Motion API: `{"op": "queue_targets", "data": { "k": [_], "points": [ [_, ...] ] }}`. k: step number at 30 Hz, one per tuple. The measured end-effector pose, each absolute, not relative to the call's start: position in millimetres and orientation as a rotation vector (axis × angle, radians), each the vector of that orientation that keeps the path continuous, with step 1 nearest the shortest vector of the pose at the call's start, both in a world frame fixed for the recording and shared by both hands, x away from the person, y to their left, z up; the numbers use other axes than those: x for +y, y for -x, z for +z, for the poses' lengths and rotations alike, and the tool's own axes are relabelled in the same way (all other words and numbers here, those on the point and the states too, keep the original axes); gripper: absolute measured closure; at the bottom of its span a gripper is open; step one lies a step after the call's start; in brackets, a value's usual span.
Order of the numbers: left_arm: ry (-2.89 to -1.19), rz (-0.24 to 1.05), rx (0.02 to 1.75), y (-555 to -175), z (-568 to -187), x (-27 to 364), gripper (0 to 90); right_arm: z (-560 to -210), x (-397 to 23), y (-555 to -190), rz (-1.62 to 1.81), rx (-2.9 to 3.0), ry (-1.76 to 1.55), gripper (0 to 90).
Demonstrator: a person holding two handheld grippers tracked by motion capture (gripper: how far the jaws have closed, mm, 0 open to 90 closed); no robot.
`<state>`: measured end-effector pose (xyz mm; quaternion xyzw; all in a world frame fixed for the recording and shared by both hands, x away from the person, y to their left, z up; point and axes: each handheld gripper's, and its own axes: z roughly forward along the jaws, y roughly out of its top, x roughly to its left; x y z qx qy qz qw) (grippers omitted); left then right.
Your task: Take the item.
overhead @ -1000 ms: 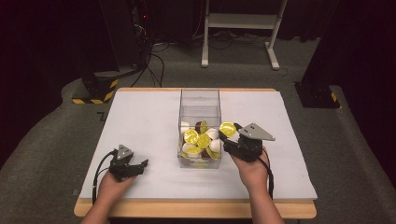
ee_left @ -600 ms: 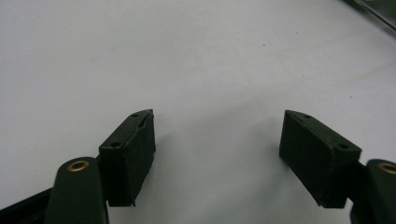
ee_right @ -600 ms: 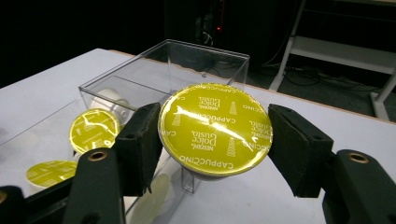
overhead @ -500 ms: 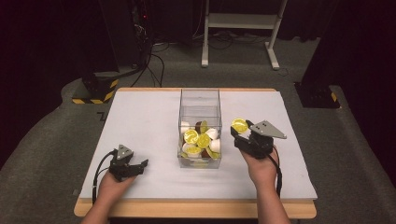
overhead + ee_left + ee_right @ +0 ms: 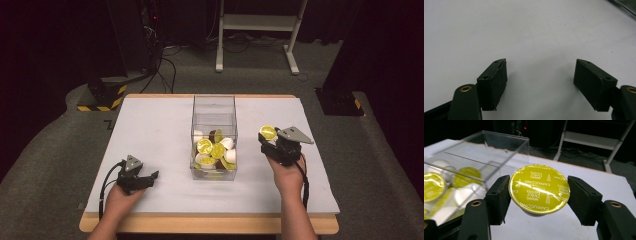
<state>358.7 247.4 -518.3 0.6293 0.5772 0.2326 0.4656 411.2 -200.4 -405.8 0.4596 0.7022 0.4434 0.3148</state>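
Yellow-foiled, light plastic coffee capsule [image 5: 539,188] sits clamped by its rim in my right gripper [image 5: 539,192], foil easily dented.

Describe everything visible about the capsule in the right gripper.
The capsule is a round coffee pod with a shiny yellow foil lid printed "Cappuccino" and a pale body beneath. It is held lid up, slightly tilted, clamped at its sides by the right gripper, above the white table, to the right of the clear box.

Bright overhead light floods the white table [image 5: 150,130] while the room behind stays dark; glare streaks the capsule's foil lid [image 5: 540,188]; near jaws look soft
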Motion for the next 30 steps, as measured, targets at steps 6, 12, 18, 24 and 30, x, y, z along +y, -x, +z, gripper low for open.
{"op": "queue_targets", "data": {
  "k": [6, 12, 18, 24, 30],
  "points": [
    [-1.533, 0.569, 1.420, -359, -518, 247, 27.0, -420, -210, -422, 1.100, 1.845, -1.253, 37.9],
    [-1.529, 0.570, 1.421, -359, -519, 247, 27.1, -434, -220, -431, 1.077, 1.841, -1.316, 37.9],
    [-1.539, 0.572, 1.419, -359, -518, 247, 27.0, -443, -225, -437, 1.029, 1.828, -1.336, 37.9],
    [-1.539, 0.573, 1.420, -358, -518, 247, 27.1, -451, -231, -443, 1.004, 1.825, -1.378, 37.9],
    [-1.547, 0.576, 1.418, -358, -518, 247, 27.0, -461, -234, -450, 0.977, 1.837, -1.411, 37.9]
  ]
}}
